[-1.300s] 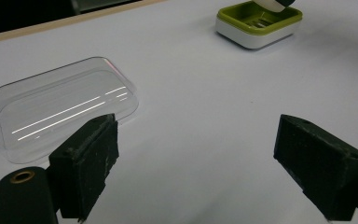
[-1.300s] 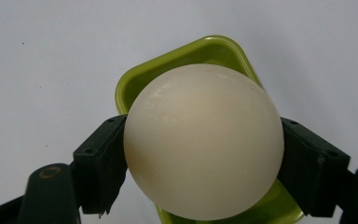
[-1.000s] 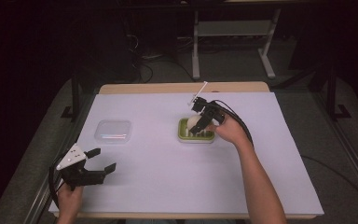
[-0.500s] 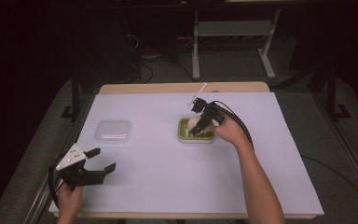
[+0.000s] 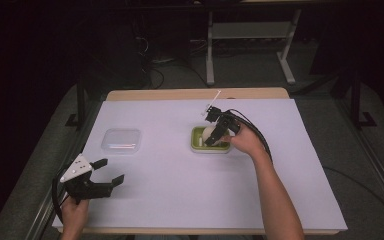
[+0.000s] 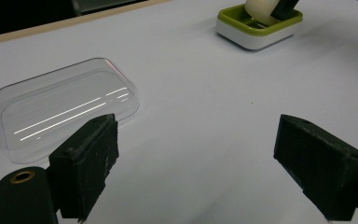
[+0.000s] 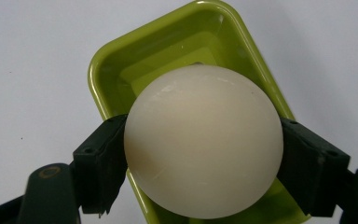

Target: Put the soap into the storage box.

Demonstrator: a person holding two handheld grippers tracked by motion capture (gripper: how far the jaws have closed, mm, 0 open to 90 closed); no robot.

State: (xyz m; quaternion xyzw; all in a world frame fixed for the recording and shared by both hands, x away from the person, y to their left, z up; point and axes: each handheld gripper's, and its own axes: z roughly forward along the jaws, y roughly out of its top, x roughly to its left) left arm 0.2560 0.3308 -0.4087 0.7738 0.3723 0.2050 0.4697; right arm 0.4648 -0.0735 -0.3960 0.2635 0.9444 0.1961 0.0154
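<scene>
R gripper is over the green tray, a bit right of the desk centre; its fingers clamp a cream oval soap bar from both sides, pads tight on it. Soap sits w/ its lower end in the tray; whether it touches the tray floor can't be told. Tray is green inside w/ a white base.

L gripper is at the near-left corner of the desk, close to the front edge & left edge, fingers spread wide, nothing between them, just bare white desk. Clear plastic lid lies flat just beyond it, left of the tray & well apart from it.

Room: broad open white surface between lid & tray, in front of the tray to the near edge, & all along the right side. A strip of wood shows at the far edge of the desk; tray is nearer that edge than the front one. A thin white stick stands up from the top of the R gripper.

No brand, label or writing readable on soap, tray or lid.

Hidden/cut off: the soap's top & the R gripper are cut off at the frame edge in the left gripper view; tray's near end is behind the soap in the right gripper view; room beyond the desk is dark, hard to make out
</scene>
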